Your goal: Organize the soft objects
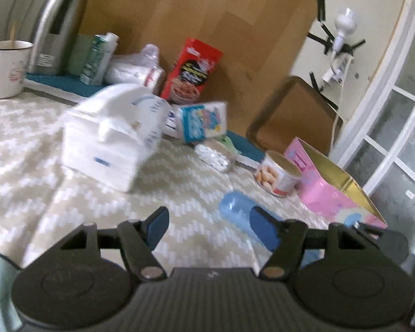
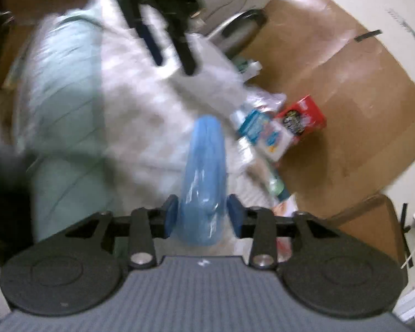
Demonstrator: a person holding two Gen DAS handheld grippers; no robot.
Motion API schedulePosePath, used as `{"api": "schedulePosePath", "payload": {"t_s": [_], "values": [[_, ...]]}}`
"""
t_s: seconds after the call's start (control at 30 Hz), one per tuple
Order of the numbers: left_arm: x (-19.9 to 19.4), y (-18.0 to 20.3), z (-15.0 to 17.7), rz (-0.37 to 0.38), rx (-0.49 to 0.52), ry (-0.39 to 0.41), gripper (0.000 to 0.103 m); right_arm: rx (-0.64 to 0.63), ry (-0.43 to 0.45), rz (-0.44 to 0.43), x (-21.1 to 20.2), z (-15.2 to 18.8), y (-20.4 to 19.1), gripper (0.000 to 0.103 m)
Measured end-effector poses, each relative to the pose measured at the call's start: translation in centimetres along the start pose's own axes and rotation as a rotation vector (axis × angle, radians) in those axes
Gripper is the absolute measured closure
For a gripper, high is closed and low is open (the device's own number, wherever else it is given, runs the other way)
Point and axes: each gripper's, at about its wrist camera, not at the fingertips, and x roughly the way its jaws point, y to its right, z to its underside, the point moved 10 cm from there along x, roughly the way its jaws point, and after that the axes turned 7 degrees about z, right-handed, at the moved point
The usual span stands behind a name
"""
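Plastic-wrapped and blue, a soft roll (image 2: 203, 182) sits between the fingers (image 2: 171, 215) of the right gripper (image 2: 202, 217), which look closed against its near end; the blur leaves the contact a little uncertain. The roll likely weighs little, gives under pressure, and its film looks slippery, so a grip around the middle seems safer than one at the end. The left gripper (image 1: 211, 228) has its fingers (image 1: 157, 221) apart with nothing between them above the table (image 1: 36, 166); the same roll (image 1: 236, 206) lies just beyond its right finger.
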Motion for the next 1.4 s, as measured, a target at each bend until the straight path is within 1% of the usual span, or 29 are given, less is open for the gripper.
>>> {"api": "schedulePosePath", "payload": {"t_s": [0.03, 0.07, 0.1, 0.13, 0.2, 0.27, 0.33, 0.4, 0.5, 0.6, 0.67, 0.73, 0.8, 0.9, 1.03, 1.17, 1.3, 1.4], "values": [[0.4, 0.4, 0.1, 0.008, 0.008, -0.010, 0.034, 0.044, -0.005, -0.008, -0.5, 0.6, 0.3, 0.052], [0.7, 0.8, 0.3, 0.014, 0.016, -0.019, 0.033, 0.115, -0.016, -0.032, -0.9, 1.1, 0.7, 0.050], [1.0, 1.2, 0.4, 0.018, 0.025, -0.027, 0.033, 0.210, -0.029, -0.060, -1.3, 1.5, 1.3, 0.046], [1.4, 1.5, 0.5, 0.020, 0.036, -0.037, 0.032, 0.315, -0.040, -0.079, -1.5, 2.1, 2.1, 0.040], [1.9, 2.0, 0.6, 0.020, 0.049, -0.055, 0.031, 0.499, -0.043, -0.111, -1.8, 2.9, 3.2, 0.035], [2.4, 2.2, 0.8, 0.025, 0.059, -0.074, 0.031, 0.653, -0.032, -0.129, -2.0, 3.7, 3.9, 0.034], [3.0, 2.3, 0.8, 0.025, 0.072, -0.090, 0.031, 0.774, -0.034, -0.137, -2.1, 4.5, 3.9, 0.034], [3.7, 2.5, 0.8, 0.023, 0.084, -0.107, 0.031, 0.846, -0.036, -0.134, -2.1, 4.5, 3.1, 0.034], [5.2, 2.8, 1.1, 0.040, 0.085, -0.147, 0.031, 0.886, -0.042, -0.122, -1.5, 4.4, 2.4, 0.034], [6.6, 3.4, 1.8, 0.061, 0.090, -0.187, 0.032, 0.878, -0.031, -0.110, -1.3, 4.2, 2.2, 0.034], [7.1, 4.0, 2.5, 0.083, 0.079, -0.197, 0.031, 0.869, -0.030, -0.102, -1.2, 3.9, 2.1, 0.034], [7.2, 4.6, 2.8, 0.080, 0.079, -0.204, 0.031, 0.868, -0.038, -0.077, -1.0, 4.4, 2.5, 0.040], [7.6, 5.3, 3.2, 0.091, 0.081, -0.222, 0.032, 0.895, -0.046, -0.067, -1.4, 5.2, 3.1, 0.040], [8.7, 7.0, 3.6, 0.121, 0.094, -0.249, 0.032, 0.913, -0.056, -0.044, -2.5, 6.8, 3.8, 0.040], [11.1, 10.5, 4.6, 0.166, 0.141, -0.286, 0.032, 0.924, -0.090, 0.030, -4.2, 9.6, 4.8, 0.040], [14.0, 14.4, 5.5, 0.212, 0.207, -0.317, 0.032, 0.976, -0.129, 0.104, -5.8, 13.3, 6.3, 0.040], [16.8, 18.0, 6.4, 0.258, 0.245, -0.352, 0.032, 1.020, -0.153, 0.180, -7.4, 16.3, 7.5, 0.040], [17.9, 20.8, 6.4, 0.285, 0.276, -0.353, 0.032, 1.059, -0.137, 0.229, -8.7, 17.9, 8.7, 0.040]]}}
